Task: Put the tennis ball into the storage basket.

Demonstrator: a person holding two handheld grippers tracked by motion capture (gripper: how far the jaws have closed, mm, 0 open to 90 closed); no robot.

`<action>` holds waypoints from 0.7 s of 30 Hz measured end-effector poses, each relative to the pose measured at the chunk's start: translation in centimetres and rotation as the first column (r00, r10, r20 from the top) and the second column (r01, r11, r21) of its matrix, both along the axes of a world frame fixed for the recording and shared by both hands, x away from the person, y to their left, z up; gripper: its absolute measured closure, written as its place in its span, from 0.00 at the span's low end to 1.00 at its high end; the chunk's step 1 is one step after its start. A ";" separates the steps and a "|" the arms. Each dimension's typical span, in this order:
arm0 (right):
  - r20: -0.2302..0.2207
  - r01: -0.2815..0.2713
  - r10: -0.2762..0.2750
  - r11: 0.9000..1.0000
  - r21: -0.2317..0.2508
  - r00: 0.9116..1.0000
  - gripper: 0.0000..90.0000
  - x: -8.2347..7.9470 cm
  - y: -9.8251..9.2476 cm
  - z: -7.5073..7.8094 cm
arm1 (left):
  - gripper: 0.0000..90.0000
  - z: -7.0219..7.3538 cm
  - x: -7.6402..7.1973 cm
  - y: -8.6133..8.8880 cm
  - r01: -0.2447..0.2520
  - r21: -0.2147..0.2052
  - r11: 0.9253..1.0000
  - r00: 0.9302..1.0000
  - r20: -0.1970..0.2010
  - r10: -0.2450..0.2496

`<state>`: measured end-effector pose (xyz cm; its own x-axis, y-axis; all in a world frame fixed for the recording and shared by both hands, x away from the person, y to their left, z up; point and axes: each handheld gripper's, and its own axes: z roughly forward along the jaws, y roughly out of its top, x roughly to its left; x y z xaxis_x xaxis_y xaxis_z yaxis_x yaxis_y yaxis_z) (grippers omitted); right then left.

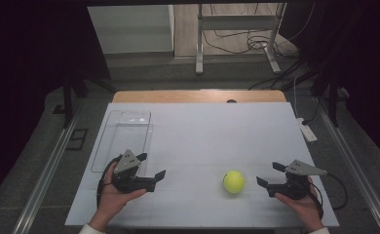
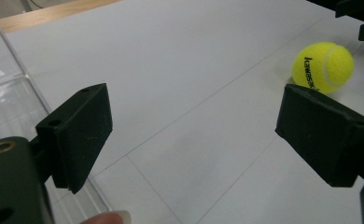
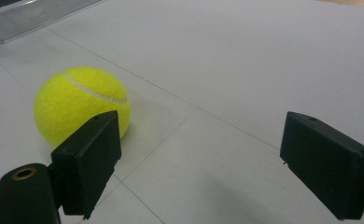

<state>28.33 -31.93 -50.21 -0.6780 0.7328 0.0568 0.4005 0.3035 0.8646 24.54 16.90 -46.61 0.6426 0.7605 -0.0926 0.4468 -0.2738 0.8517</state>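
Note:
A yellow tennis ball (image 1: 234,181) lies on the white table sheet (image 1: 202,136), between the two grippers. The left gripper (image 1: 151,166) is held low at the front left, open and empty, its jaws pointing right toward the ball. In the left gripper view (image 2: 194,130) the ball (image 2: 323,66) lies beyond the right jaw. The right gripper (image 1: 271,174) is held at the front right, open and empty, jaws pointing left. From the right gripper view (image 3: 199,158) the ball (image 3: 80,102) sits just ahead of the left jaw, apart from it.
A clear plastic tray (image 1: 123,138) lies on the sheet at the left, just behind the left gripper; its edge (image 2: 17,88) shows in the left gripper view. The table's wooden far edge (image 1: 198,96) runs behind the sheet. A metal stand (image 1: 237,34) and cables are on the floor beyond.

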 end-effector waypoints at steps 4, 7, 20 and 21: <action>0.000 0.000 0.000 1.000 -0.001 1.000 0.15 0.0 0.0 0.0 | 0.13 0.2 0.2 -0.5 0.015 0.007 1.000 1.000 0.002 -0.015; -0.001 0.001 -0.001 1.000 -0.003 1.000 0.15 0.0 0.0 0.0 | 0.13 0.3 0.3 -0.6 0.019 0.009 1.000 1.000 0.001 -0.019; -0.002 0.003 -0.003 1.000 -0.004 1.000 0.15 0.1 0.0 0.0 | 0.13 0.7 0.8 -1.7 0.053 0.025 0.998 0.999 -0.006 -0.053; -0.002 0.003 -0.003 1.000 -0.004 1.000 0.15 0.1 0.0 0.0 | 0.13 0.7 0.9 -1.9 0.054 0.026 0.998 0.999 -0.008 -0.054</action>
<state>28.39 -31.98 -50.25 -0.6759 0.7349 0.0553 0.4033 0.3060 0.8624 25.44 15.05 -45.87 0.6822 0.7270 -0.0777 0.4369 -0.3201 0.8406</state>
